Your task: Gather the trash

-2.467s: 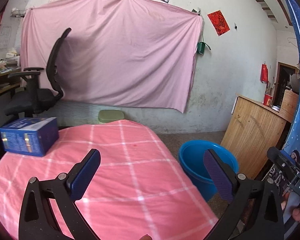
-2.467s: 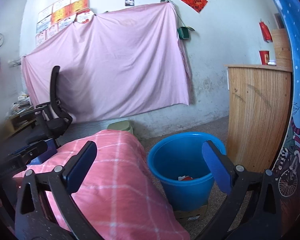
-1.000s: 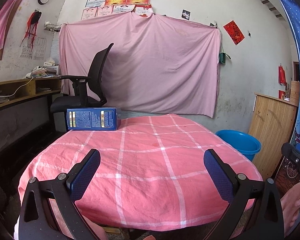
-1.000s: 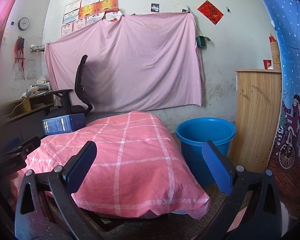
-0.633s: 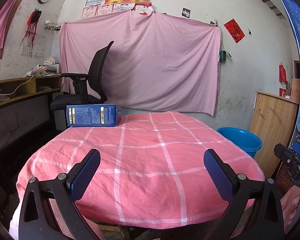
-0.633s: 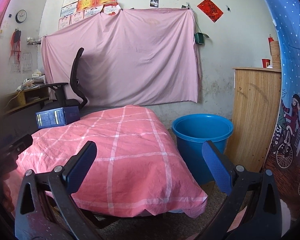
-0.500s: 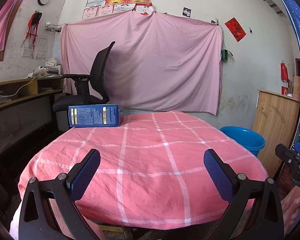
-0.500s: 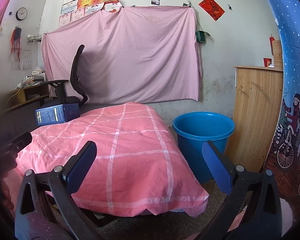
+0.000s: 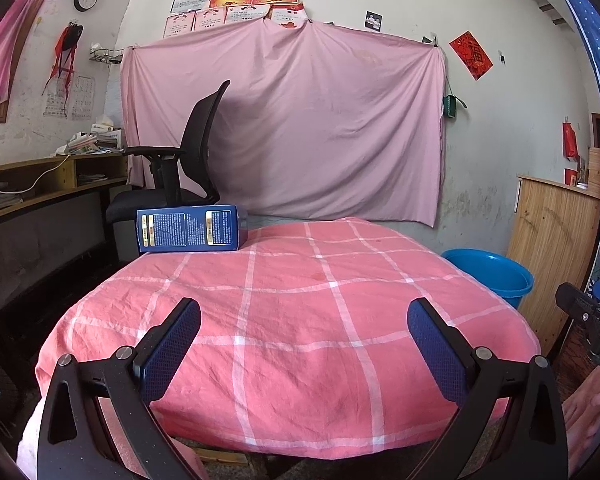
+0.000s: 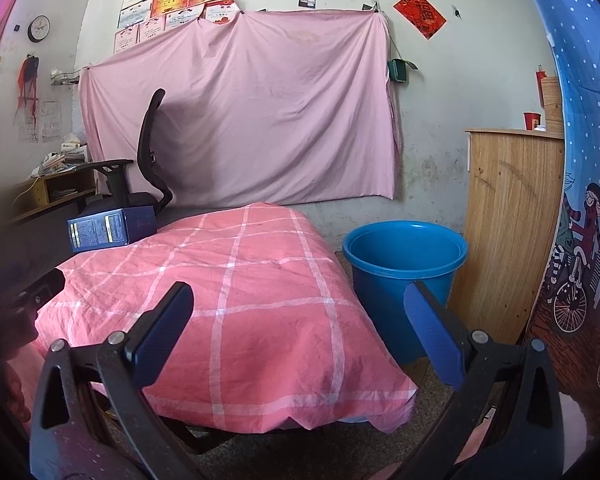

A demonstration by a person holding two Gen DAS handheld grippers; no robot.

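A dark blue carton [image 9: 188,228] lies on its side at the far left edge of a round table under a pink checked cloth [image 9: 300,304]; the right wrist view shows the same carton [image 10: 110,230]. A blue plastic bucket [image 10: 404,276] stands on the floor right of the table, its rim [image 9: 488,272] just showing in the left wrist view. My left gripper [image 9: 304,324] hovers open over the table's near edge, holding nothing. My right gripper [image 10: 298,312] is open too, low at the table's near right side, short of the bucket.
A black office chair [image 9: 180,172] stands behind the table at the left, beside a wooden desk [image 9: 40,192]. A wooden cabinet [image 10: 508,216] rises right behind the bucket. A pink sheet [image 9: 300,132] covers the back wall. A blue patterned curtain [image 10: 580,200] hangs at the right.
Both grippers have pulled back from the table and dropped lower; 2.5 s ago the right one looked down into the bucket. In the last half second the views hardly shift.
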